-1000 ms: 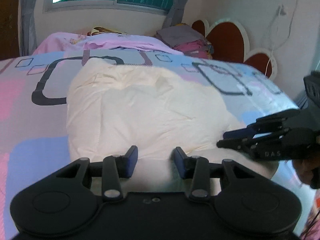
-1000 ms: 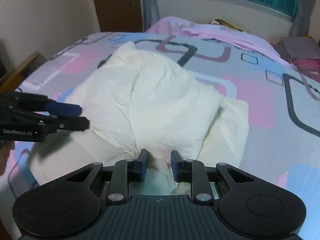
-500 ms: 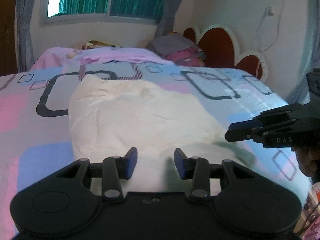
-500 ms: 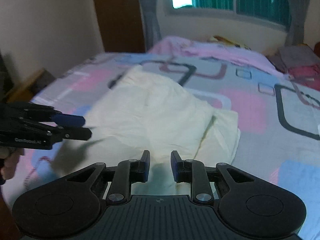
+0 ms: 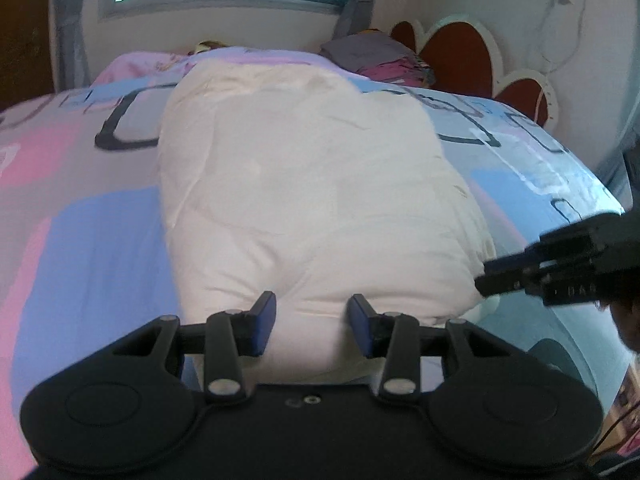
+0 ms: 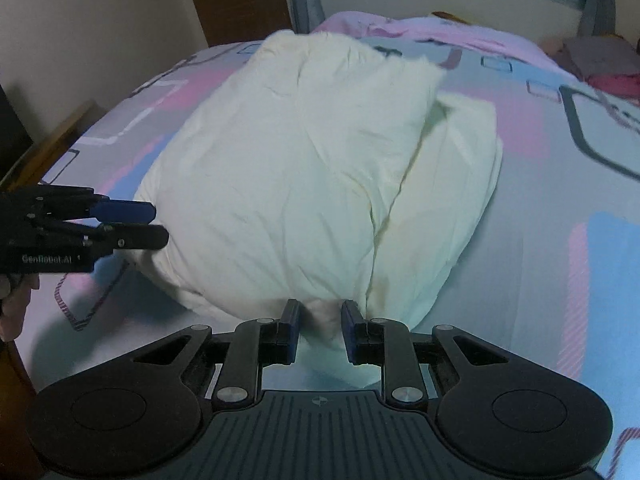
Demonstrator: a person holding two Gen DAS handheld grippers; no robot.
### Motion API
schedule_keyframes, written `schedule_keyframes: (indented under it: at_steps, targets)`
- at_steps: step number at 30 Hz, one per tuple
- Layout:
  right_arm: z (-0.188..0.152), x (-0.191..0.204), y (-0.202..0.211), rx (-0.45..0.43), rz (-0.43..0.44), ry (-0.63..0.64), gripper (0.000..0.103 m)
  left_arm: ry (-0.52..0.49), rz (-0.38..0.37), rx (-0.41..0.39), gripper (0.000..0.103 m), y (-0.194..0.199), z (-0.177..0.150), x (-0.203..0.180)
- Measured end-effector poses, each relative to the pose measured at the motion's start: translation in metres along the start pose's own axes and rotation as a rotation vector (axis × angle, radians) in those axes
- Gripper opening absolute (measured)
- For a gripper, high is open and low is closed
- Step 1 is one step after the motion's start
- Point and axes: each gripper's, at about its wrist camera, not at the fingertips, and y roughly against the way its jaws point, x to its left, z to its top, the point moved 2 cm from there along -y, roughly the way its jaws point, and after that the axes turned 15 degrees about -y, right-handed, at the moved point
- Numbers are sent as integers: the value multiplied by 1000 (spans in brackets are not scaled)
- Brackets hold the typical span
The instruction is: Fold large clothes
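Note:
A large cream garment [image 5: 312, 184] lies folded in layers on the patterned bed; it also shows in the right wrist view [image 6: 320, 168]. My left gripper [image 5: 312, 322] is at its near left edge with cloth bunched between the fingers. My right gripper [image 6: 320, 330] is at the near right edge, fingers close together with a fold of cloth between them. Each gripper shows from the side in the other's view: the right gripper [image 5: 520, 276], the left gripper [image 6: 132, 222]. The near edge rises toward both cameras.
The bedsheet [image 5: 80, 240] has pink, blue and grey blocks. A pink blanket [image 5: 168, 64] and a pile of clothes [image 5: 384, 56] lie at the far end by the scalloped headboard [image 5: 460, 48]. A wooden edge [image 6: 52, 144] runs along the bed's left side.
Both grippers have come back down onto the garment's near edge after being held above it. The cloth now bulges up close to both cameras.

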Motion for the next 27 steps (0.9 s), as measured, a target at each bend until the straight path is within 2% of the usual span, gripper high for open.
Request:
schedule_keyframes:
  at_steps: [12, 18, 22, 27]
  targets:
    - [-7, -3, -1, -6, 8, 16, 23, 29, 55, -11, 41, -1, -5, -6]
    - [5, -13, 35, -114, 39, -39, 24, 122, 44, -81, 39, 21, 4, 0]
    - [33, -19, 46, -200, 40, -87, 24, 101, 57, -131, 39, 22, 28, 11]
    - [101, -6, 31, -278, 28, -68, 24, 68, 81, -193, 39, 0, 84, 35]
